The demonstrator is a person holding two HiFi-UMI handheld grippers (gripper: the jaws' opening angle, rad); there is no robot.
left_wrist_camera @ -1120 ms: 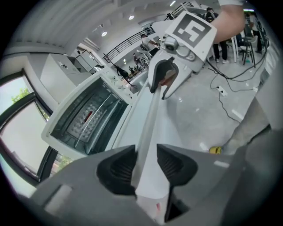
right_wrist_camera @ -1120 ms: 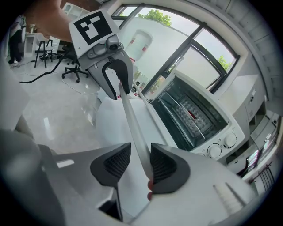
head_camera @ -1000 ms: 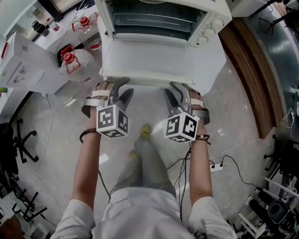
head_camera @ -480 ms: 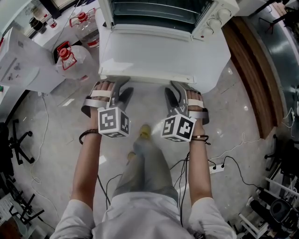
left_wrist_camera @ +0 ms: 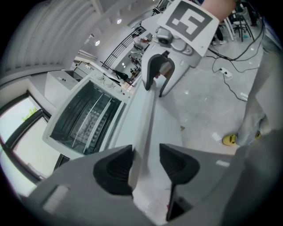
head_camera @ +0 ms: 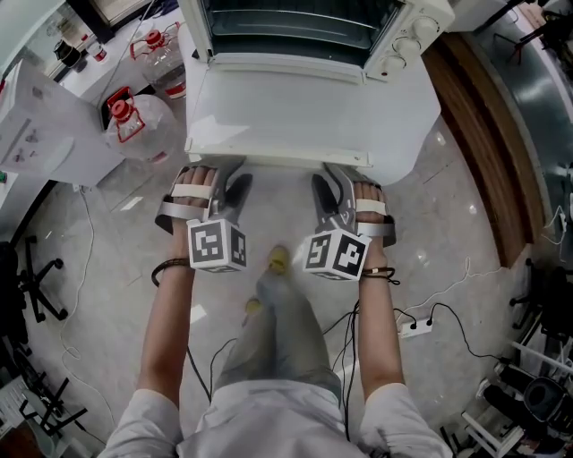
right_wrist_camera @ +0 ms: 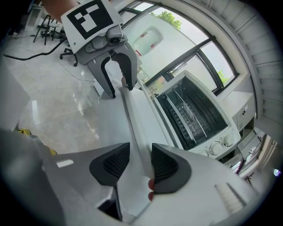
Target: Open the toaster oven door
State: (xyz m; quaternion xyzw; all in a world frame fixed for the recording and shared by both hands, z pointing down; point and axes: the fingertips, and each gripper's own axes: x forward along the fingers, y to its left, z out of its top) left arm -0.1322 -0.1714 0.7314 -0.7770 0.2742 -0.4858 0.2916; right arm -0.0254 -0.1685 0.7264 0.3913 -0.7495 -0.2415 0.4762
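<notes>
The white toaster oven [head_camera: 407, 20] has its door [head_camera: 304, 112] fully open, folded down level in front, exposing a dark cavity with a wire rack [head_camera: 295, 20]; control knobs [head_camera: 403, 46] sit at right.

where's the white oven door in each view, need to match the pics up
Head view: the white fold-down toaster oven door lies open and flat, top centre.
Left gripper view: an edge-on strip rising from bottom centre, between the jaws of the left gripper.
Right gripper view: an edge-on strip rising from bottom centre, between the jaws of the right gripper.
Shared landmark: the oven's dark cavity with wire rack.
</notes>
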